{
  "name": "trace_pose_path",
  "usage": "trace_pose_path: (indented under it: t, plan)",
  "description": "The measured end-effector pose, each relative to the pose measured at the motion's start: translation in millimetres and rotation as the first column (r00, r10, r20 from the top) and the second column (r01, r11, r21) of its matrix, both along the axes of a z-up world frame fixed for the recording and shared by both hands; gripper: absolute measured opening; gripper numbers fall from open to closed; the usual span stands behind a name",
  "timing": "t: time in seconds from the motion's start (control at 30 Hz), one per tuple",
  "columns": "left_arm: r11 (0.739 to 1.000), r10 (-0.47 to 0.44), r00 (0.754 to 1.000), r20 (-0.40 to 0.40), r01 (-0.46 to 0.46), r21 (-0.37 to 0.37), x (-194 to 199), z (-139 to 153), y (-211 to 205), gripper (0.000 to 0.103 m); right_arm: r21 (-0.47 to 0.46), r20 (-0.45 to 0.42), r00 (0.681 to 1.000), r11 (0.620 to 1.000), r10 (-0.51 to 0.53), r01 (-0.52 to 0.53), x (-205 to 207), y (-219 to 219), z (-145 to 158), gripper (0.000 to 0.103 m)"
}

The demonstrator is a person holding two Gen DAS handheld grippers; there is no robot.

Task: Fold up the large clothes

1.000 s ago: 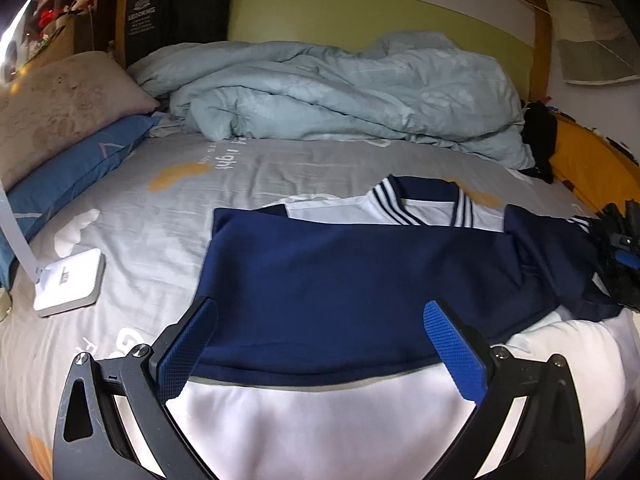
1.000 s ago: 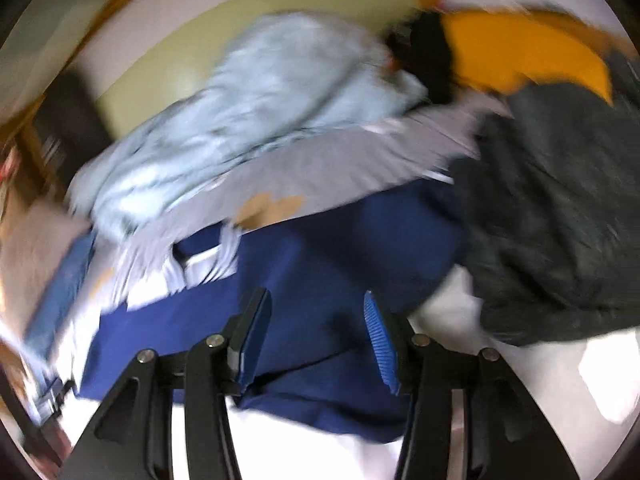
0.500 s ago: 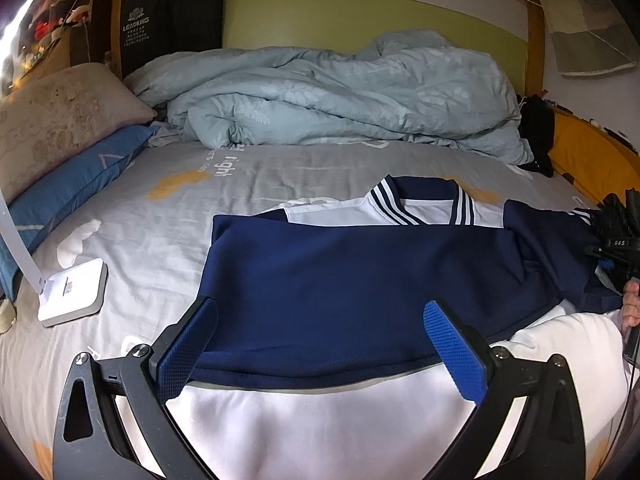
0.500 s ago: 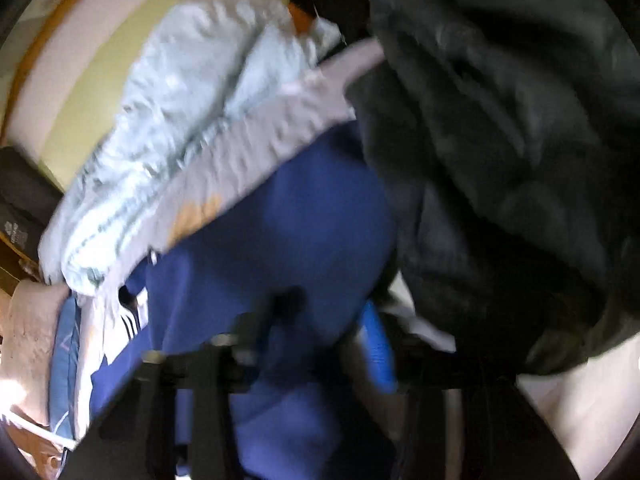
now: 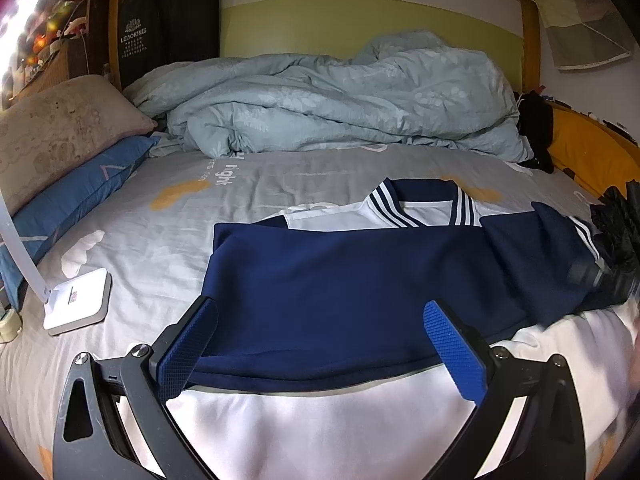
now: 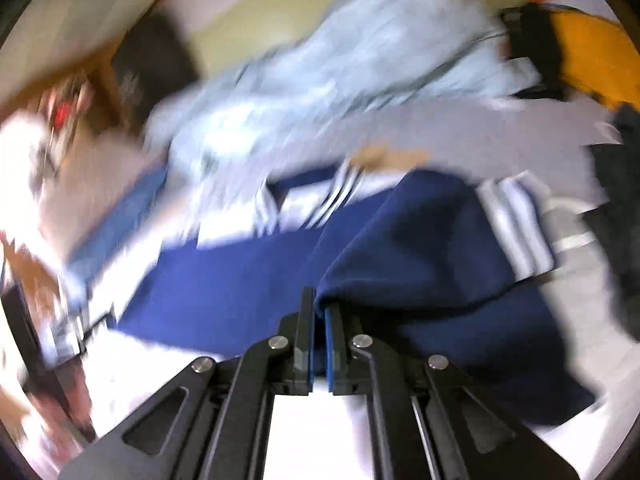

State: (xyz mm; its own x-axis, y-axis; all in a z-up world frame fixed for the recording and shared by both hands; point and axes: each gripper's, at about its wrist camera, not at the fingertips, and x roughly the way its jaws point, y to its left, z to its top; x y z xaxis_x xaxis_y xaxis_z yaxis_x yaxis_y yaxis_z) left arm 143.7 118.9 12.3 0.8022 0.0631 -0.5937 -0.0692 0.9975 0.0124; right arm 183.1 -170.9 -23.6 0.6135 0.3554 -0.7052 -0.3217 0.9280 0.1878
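Already the right gripper (image 6: 318, 344) has its blue pads pressed together on a bunched navy sleeve (image 6: 416, 256) of the navy-and-white striped-collar jacket (image 5: 348, 280), which lies spread on the grey printed bedsheet (image 5: 280, 176), nearer than the crumpled pale-blue duvet (image 5: 340, 100). The left gripper (image 5: 320, 344) hovers over the jacket's near hem, fingers wide apart and empty. With only a thin pinch of fabric held, the sleeve might slip free, or the pull might drag the unpinned jacket askew.
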Motion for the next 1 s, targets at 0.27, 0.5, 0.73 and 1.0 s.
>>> trace_pose_path:
  t: [0.27, 0.5, 0.73, 1.0]
  plan:
    - [1.000, -0.010, 0.999, 0.035, 0.009, 0.016, -7, 8, -4, 0.102, -0.057, -0.051, 0.999, 0.998, -0.008, 0.005, -3, 2, -4, 0.006]
    - [0.988, -0.152, 0.988, 0.023, 0.152, 0.013, -13, 8, -30, 0.080, -0.078, 0.014, 0.994, 0.991, -0.110, 0.111, -27, -47, 55, 0.027]
    - [0.957, -0.287, 0.958, 0.012, 0.286, 0.054, -21, 13, -99, 0.061, 0.007, 0.138, 0.908, 0.917, -0.395, 0.398, -32, -134, 110, 0.036]
    - [0.915, -0.403, 0.915, -0.019, 0.402, -0.022, -2, 22, -202, 0.047, 0.051, 0.042, 0.882, 0.883, -0.470, 0.467, -28, -178, 112, 0.039]
